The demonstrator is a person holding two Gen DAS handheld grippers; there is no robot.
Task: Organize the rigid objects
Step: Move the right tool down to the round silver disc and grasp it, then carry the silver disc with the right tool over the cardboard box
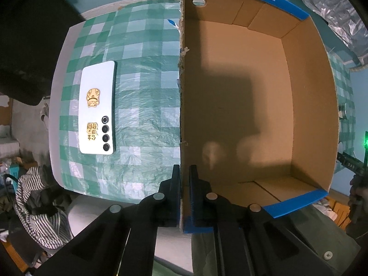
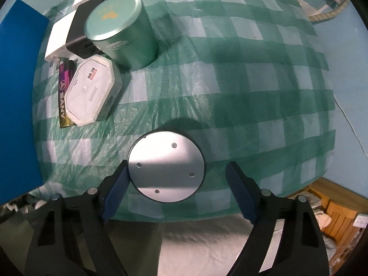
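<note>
My left gripper (image 1: 184, 179) is shut on the near left wall of an empty cardboard box (image 1: 241, 105) with blue outer faces. A white phone (image 1: 97, 108) with gold stickers lies face down on the checked cloth left of the box. My right gripper (image 2: 177, 184) is open around a round silver disc (image 2: 166, 166) lying flat on the cloth; the left finger touches its edge, the right finger stands apart. Behind it lie a teal tin (image 2: 122, 32), an octagonal white case (image 2: 90, 92), a purple battery pack (image 2: 63, 94), a black block (image 2: 80, 34) and white chargers (image 2: 58, 39).
The green-checked cloth (image 2: 241, 92) covers the table. The box's blue wall (image 2: 18, 96) stands at the left of the right wrist view. A striped garment (image 1: 39, 207) lies below the table edge. Crumpled foil (image 1: 333, 16) sits behind the box.
</note>
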